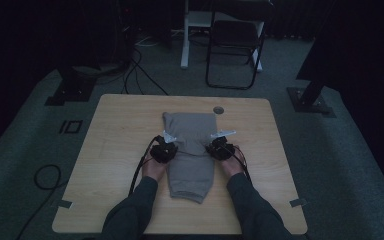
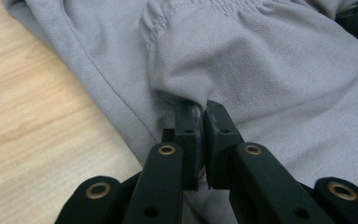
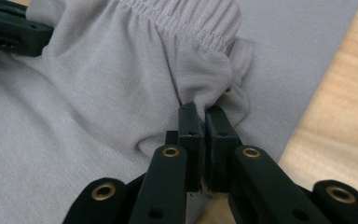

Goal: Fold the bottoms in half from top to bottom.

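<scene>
At mid-tabletop (image 1: 120,200), slightly toward the far edge, lie the grey shorts (image 1: 192,165), already doubled lengthwise into a narrow strip that runs from the far side toward my near edge. I judge the first fold done and a second, crosswise fold in hand: the elastic waistband (image 2: 223,7) is lifted over the cloth beneath it rather than lying flat, and has yet to be laid down and smoothed.

My left gripper (image 1: 163,150) sits at the strip's left border, my right gripper (image 1: 220,148) at its right border, level with each other across the garment. In the left gripper view, the left gripper (image 2: 202,109) has its jaws pressed together on a bunched corner of the fabric just below the gathered waistband. In the right gripper view, the right gripper (image 3: 201,112) likewise pinches a puckered fold of cloth under the waistband (image 3: 182,21), jaws all but meeting.

Bare wood (image 2: 32,121) shows beside the fabric. What remains, as far as I can judge: lay the lifted end down, release, flatten.
</scene>
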